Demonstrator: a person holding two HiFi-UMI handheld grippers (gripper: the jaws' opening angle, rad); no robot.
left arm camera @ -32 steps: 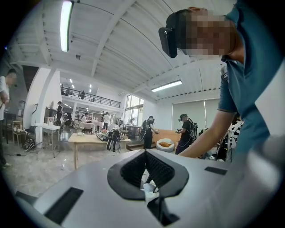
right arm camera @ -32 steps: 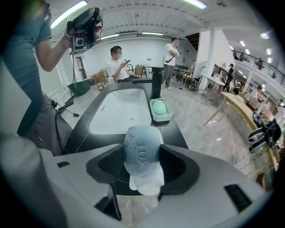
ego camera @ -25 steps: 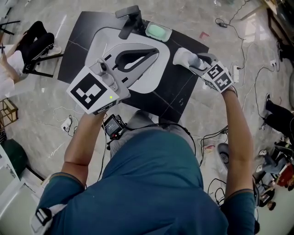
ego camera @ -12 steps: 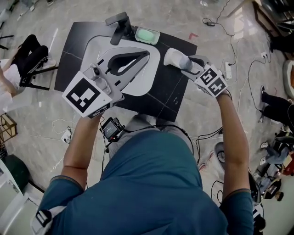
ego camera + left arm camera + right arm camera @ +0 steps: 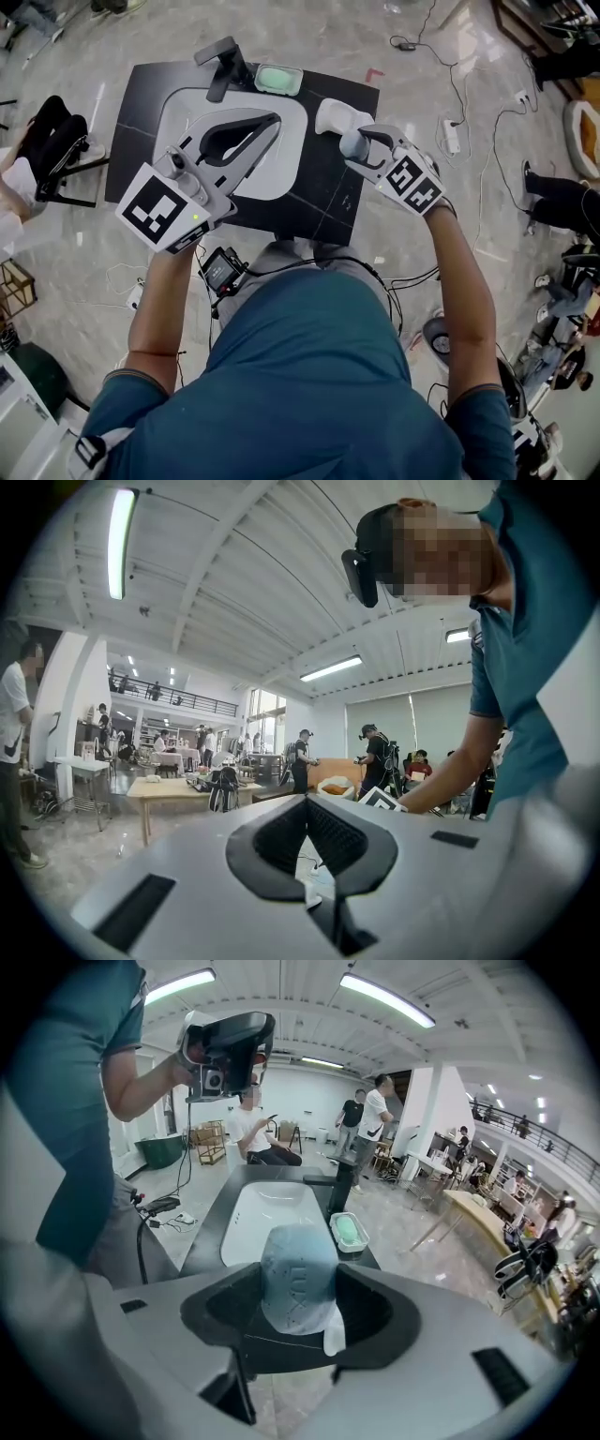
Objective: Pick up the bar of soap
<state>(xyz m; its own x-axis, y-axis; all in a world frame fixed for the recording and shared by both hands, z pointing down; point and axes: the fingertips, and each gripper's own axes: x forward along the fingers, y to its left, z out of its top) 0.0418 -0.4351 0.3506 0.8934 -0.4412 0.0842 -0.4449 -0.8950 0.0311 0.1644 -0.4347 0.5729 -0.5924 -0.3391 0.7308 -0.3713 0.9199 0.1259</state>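
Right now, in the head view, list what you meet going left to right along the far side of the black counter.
Black faucet → soap dish → right gripper, jaws shut on the pale bar of soap. I omit the left gripper: it overlaps the first two.

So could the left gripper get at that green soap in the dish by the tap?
Probably yes. The left gripper holds nothing, and its tips are close to the green soap with nothing between them; the tap stands off to one side. Its jaws are together, so they would need opening first.
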